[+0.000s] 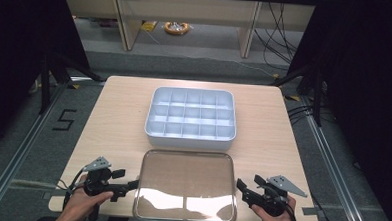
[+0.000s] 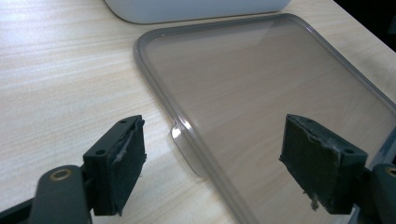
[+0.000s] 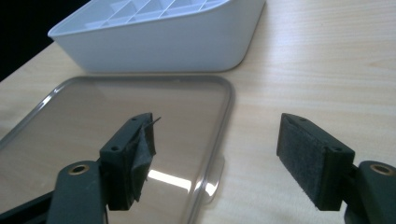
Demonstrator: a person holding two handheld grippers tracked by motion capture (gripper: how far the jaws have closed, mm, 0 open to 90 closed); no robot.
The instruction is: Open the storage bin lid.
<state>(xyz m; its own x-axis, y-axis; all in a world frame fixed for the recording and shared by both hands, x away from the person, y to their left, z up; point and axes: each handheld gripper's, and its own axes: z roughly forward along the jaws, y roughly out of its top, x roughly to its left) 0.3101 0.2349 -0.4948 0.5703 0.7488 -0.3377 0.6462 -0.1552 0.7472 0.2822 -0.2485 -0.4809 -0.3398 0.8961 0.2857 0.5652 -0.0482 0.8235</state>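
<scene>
A clear plastic lid [image 1: 185, 185] with a grey rim lies flat on the wooden table [image 1: 113, 117], near the front edge. Behind it stands a white tray [image 1: 191, 115] divided into several compartments, all bare. My left gripper [image 1: 129, 186] is open at the lid's left edge; in the left gripper view its jaws straddle the lid's rim [image 2: 154, 79] and small tab [image 2: 184, 151]. My right gripper [image 1: 241, 185] is open at the lid's right edge, its jaws either side of the rim [image 3: 224, 116] and a tab [image 3: 212, 179]. Neither holds anything.
The white tray's wall [image 3: 163, 46] rises just beyond the lid [image 3: 116, 121]. Bare table lies left and right of the tray. Off the table are dark curtains, desk legs and cables on the floor at the back [image 1: 282, 39].
</scene>
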